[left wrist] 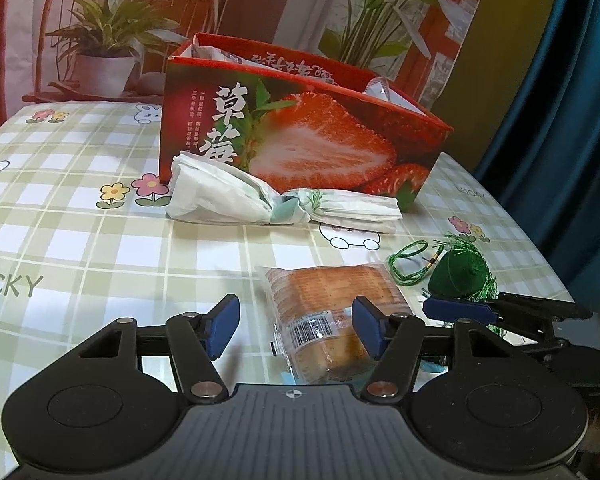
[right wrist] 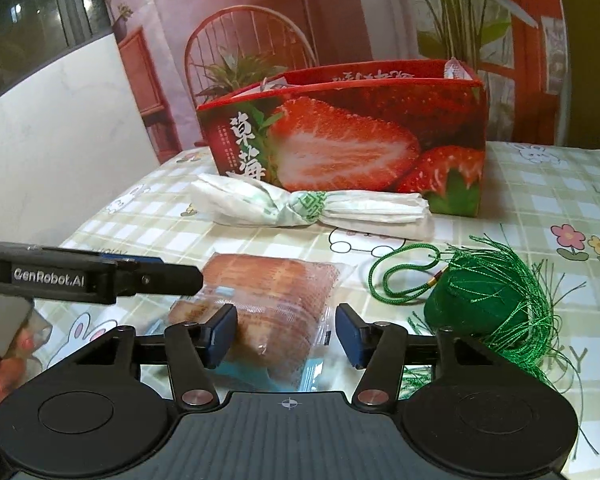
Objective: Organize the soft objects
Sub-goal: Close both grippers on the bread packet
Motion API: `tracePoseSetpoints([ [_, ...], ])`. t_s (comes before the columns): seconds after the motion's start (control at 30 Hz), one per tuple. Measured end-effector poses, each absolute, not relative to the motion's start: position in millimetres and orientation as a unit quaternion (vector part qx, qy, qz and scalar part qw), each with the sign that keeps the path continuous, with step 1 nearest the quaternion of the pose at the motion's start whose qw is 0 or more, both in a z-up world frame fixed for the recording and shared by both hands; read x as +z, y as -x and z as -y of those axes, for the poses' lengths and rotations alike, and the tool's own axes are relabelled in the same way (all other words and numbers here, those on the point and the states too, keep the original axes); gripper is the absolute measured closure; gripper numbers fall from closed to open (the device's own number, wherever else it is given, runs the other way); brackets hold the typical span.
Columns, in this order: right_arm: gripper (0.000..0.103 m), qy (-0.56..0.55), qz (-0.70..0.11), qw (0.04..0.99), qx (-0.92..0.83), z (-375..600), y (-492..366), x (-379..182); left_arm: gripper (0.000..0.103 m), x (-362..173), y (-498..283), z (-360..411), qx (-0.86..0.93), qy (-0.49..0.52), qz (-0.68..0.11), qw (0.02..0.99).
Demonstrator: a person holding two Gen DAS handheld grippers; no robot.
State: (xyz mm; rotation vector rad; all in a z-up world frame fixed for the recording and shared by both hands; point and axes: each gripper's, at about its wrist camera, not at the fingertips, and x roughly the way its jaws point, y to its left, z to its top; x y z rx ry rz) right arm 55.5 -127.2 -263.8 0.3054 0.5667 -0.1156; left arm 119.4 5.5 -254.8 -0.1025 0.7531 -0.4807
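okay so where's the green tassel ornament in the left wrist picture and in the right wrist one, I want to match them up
Left wrist view: the green tassel ornament lies at the right edge of the table, right of the wrapped bread.
Right wrist view: the ornament sits right of centre, again right of the bread, near the right jaw.
Shared landmark: the red strawberry box stands behind both, with the knotted white bag in front of it.

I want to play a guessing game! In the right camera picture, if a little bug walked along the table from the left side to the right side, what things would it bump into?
The left gripper poking in, then the wrapped bread, then the green cord loop, then the green tassel ball, then the flowers printed on the tablecloth.
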Motion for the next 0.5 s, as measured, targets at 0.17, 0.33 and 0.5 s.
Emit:
tracePoseSetpoints([
  [0.17, 0.042, -0.129, -0.286, 0.948, -0.047, 120.0, -55.4, -264.4, 0.039, -255.6, -119.2, -6.3, -0.238, 0.054, -0.368, 0.897],
  [0.33, 0.04, -0.12, -0.293, 0.948, -0.041, 117.0, -58.0, -269.0, 0.039, -259.2, -119.7, -7.0, -0.248, 0.066, -0.375, 0.891],
  [0.5, 0.037, -0.098, -0.294, 0.95, -0.034, 112.9, -60.6, -271.4, 0.039, -265.4, -122.0, -5.8, -0.257, 0.075, -0.387, 0.882],
])
